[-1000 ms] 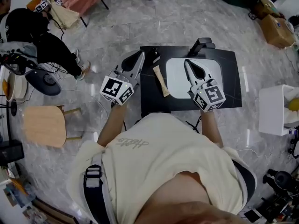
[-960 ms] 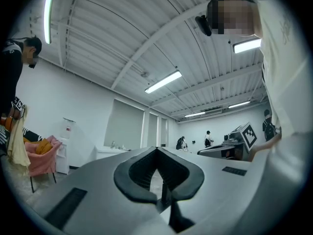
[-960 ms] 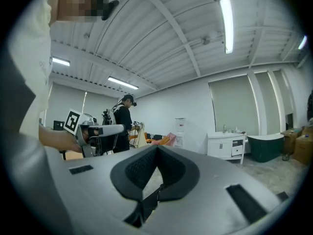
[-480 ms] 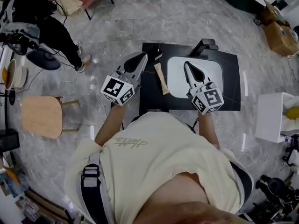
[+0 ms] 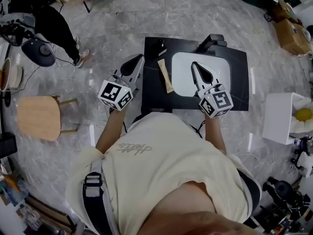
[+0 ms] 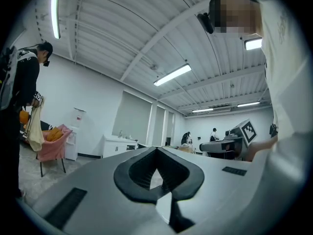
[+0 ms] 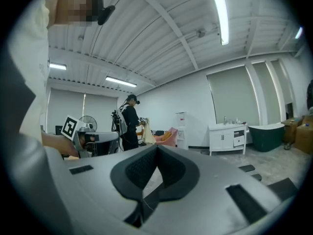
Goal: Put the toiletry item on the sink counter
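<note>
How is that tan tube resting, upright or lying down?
Lying down: the tube stretches flat along the dark counter, just left of the white sink.

Left tool [image 5: 138, 59], right tool [image 5: 194, 65] held forward, jaws together, empty.

The left tool [image 5: 138, 59] has drawn leftward, just off the sink counter's [image 5: 152, 94] edge.

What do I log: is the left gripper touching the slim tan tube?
Apart. The head view shows bare black counter between the left gripper and the slim tan tube.
</note>
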{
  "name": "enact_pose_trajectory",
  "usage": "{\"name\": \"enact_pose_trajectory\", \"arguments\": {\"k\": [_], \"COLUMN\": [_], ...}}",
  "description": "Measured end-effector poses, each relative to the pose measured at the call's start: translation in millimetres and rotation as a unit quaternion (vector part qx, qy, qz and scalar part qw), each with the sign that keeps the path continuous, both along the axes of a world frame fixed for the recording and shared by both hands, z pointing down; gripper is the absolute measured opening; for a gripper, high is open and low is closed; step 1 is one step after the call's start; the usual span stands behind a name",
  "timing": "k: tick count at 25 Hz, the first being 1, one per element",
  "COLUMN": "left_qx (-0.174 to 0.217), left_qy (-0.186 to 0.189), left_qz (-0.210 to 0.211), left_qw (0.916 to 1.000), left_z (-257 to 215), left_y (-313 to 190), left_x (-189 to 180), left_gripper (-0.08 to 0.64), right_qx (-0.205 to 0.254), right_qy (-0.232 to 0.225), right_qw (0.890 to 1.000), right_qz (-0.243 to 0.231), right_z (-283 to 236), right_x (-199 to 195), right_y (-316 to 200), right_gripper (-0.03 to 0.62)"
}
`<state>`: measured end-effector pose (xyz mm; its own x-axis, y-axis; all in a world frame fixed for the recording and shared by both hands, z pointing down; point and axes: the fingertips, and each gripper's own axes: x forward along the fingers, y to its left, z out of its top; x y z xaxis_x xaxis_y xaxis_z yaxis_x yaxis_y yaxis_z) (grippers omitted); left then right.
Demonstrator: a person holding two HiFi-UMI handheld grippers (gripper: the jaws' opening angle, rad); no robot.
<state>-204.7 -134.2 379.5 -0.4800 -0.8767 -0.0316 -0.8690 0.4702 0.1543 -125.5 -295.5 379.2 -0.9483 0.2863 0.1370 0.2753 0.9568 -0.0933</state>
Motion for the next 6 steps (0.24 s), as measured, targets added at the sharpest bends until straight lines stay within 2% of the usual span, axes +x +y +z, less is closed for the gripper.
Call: {"name": "enact_pose_trajectory", "arguments": {"k": [6], "left_qx": [-0.001], "left_qy": [0.001], "left_qz": [0.014], "left_qw": [0.9999], "left_z": [5.5], "left_y": [-6.4], "left_x": [-4.4], "left_gripper": [0.003], "right_qx": [0.004], "right_qy": [-0.004], "right_qw": [1.000], "right_qz": [0.012], "right_z": [4.4], "right_x": [-1.7], "right_y": [-3.6], "right_gripper": [-0.006]}}
